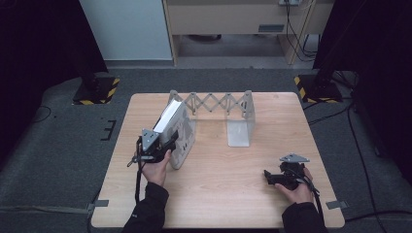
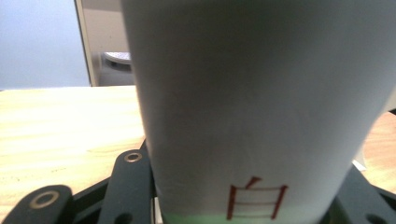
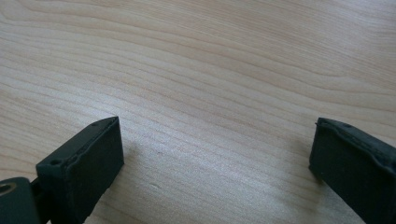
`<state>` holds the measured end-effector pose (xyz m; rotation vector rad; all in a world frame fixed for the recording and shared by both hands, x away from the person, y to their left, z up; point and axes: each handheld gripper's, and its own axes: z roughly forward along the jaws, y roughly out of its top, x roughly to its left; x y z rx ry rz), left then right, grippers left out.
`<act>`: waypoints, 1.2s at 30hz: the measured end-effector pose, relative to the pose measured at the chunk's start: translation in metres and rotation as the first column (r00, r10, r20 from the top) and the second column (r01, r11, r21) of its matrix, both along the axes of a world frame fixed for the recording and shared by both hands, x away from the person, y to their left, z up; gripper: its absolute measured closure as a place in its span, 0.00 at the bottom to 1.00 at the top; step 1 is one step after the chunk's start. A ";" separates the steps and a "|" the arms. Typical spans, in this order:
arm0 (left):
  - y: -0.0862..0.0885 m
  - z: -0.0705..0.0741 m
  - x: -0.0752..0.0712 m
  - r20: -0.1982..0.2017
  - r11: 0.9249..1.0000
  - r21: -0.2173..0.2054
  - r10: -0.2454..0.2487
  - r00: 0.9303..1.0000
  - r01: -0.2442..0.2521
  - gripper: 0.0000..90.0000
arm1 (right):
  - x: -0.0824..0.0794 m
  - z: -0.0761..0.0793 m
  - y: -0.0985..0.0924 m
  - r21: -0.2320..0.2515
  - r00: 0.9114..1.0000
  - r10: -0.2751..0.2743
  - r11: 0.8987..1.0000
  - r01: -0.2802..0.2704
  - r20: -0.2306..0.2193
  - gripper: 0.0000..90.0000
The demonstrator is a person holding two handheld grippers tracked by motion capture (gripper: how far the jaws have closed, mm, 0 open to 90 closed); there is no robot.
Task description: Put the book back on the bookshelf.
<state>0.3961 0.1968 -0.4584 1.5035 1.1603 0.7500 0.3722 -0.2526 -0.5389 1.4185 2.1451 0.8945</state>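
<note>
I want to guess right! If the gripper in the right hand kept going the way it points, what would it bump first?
Probably the wooden table. The right gripper has open jaws, tilted down at bare wood, with nothing between.

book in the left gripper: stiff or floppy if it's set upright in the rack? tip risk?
The book looks thick and flat-sided, so probably stiff. The left gripper holds it tilted; narrow-edged, it may tip unless leaned on the rack. Its smooth cover may slip.

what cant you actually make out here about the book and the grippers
- Book, left gripper view: too close and blurred; its lower edge is cut off, leaving one red character readable.
- Left gripper, high view: its jaws are hidden behind the book and the grey plate.
- Right gripper, high view: too small to judge; its own view shows the jaws apart over bare table.
</note>
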 end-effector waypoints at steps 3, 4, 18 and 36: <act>-0.005 0.001 0.006 -0.001 1.000 0.008 0.010 1.000 -0.010 0.57 | 0.000 0.000 0.000 0.001 1.000 -0.001 1.000 0.001 0.001 0.04; -0.006 0.000 0.007 0.003 1.000 0.008 0.013 1.000 -0.013 0.57 | 0.000 0.000 0.000 0.001 1.000 -0.001 1.000 0.001 0.001 0.04; -0.003 -0.008 0.011 0.003 0.999 -0.008 -0.044 0.999 0.044 0.54 | 0.001 0.000 0.001 0.002 1.000 0.004 1.000 -0.004 0.003 0.04; -0.005 -0.023 -0.005 0.002 0.999 0.027 -0.024 1.000 0.024 0.57 | 0.001 0.000 0.000 0.002 1.000 0.004 1.000 -0.004 0.002 0.04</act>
